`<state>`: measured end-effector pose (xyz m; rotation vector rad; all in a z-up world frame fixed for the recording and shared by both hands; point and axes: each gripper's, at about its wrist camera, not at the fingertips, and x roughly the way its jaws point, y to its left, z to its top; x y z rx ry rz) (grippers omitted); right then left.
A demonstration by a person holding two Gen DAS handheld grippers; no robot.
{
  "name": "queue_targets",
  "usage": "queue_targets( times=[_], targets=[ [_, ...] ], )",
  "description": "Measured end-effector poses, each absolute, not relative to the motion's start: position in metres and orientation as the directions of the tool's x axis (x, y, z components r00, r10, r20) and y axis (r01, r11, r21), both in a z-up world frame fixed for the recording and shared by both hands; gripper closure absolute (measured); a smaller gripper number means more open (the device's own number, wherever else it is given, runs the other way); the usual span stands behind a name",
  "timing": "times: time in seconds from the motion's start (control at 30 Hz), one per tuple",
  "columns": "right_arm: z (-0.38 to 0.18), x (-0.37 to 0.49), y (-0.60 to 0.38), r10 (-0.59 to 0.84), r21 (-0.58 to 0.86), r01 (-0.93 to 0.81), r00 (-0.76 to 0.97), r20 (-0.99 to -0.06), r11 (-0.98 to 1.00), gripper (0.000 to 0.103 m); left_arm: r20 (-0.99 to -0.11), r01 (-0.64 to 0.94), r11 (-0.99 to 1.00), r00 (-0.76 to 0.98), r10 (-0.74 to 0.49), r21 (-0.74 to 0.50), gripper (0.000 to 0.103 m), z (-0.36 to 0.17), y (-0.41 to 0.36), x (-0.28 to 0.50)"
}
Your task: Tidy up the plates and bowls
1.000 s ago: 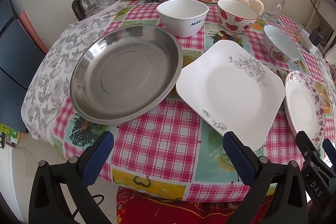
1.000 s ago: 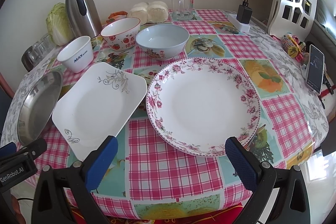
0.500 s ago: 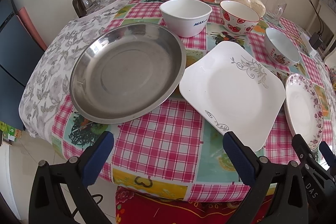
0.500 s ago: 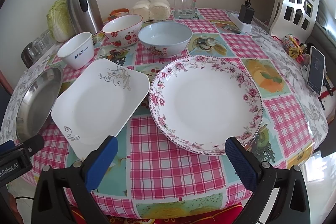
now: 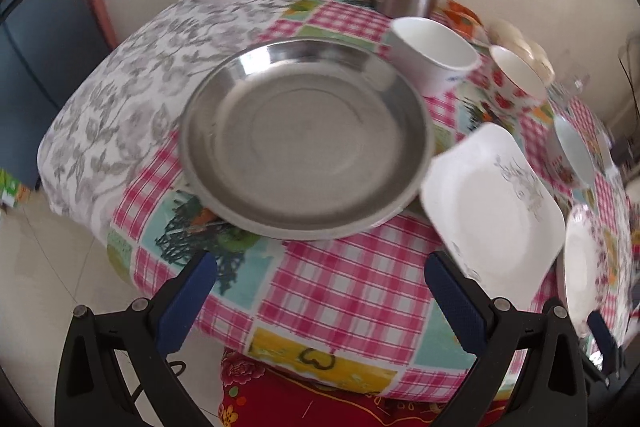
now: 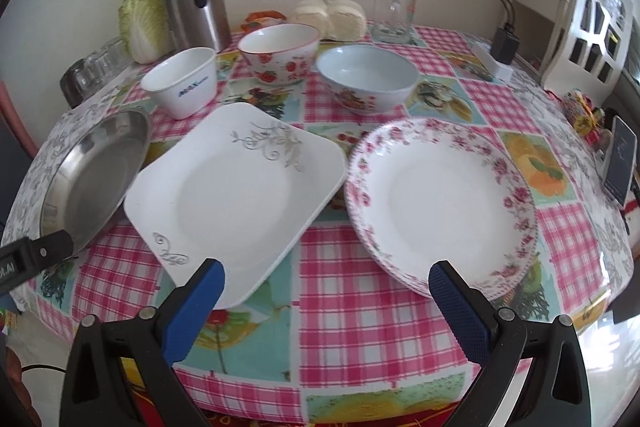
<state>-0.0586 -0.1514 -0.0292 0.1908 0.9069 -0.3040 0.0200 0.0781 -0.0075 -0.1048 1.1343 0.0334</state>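
Both hand-held grippers hover empty at the near edge of a checked tabletop [image 6: 360, 307], jaws spread wide. The left hand-held gripper [image 5: 320, 283] faces a steel plate [image 5: 304, 143] near the left edge; the right hand-held gripper [image 6: 326, 285] sits between a square white plate [image 6: 236, 195] and a rose-rimmed round plate [image 6: 440, 203], which lie side by side. Behind them, toward the far edge, stand a white bowl [image 6: 182, 85], a strawberry bowl [image 6: 280, 53] and a pale blue bowl [image 6: 366, 77].

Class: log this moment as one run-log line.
left tongs: open, facing round steel plate | right tongs: open, empty | square white plate: on table, untouched
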Motion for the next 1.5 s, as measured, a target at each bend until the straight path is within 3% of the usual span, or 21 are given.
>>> queue_targets(
  times=[0.33,0.5,0.67,1.13,1.5],
  targets=[
    [-0.024,-0.036,-0.126,-0.072,0.137,0.253,0.671,-0.738,0.958,0.0,-0.869,-0.31,0.931,0.495,-0.017,-0.195,0.0,-0.023,0.158,0.027],
    [-0.019,-0.024,-0.109,-0.017,0.165,0.185,0.714,-0.7,0.969,0.0,-0.812,-0.329,0.909,0.583,-0.017,-0.255,0.0,-0.024,0.176,0.028],
    [-0.021,-0.008,-0.093,0.026,0.166,0.125,0.72,-0.694,0.978,0.0,-0.815,-0.299,0.89,0.565,-0.125,-0.344,0.0,-0.035,0.182,0.04],
    [-0.026,0.059,-0.069,0.112,0.184,0.026,0.707,-0.698,0.983,0.0,-0.834,-0.31,0.903,0.545,-0.087,-0.297,0.001,-0.052,0.2,0.069],
    [-0.037,0.106,-0.06,0.181,0.214,-0.034,0.67,-0.72,0.976,0.031,-0.849,-0.278,0.92,0.52,-0.096,-0.275,0.014,-0.063,0.207,0.096]
  ],
)
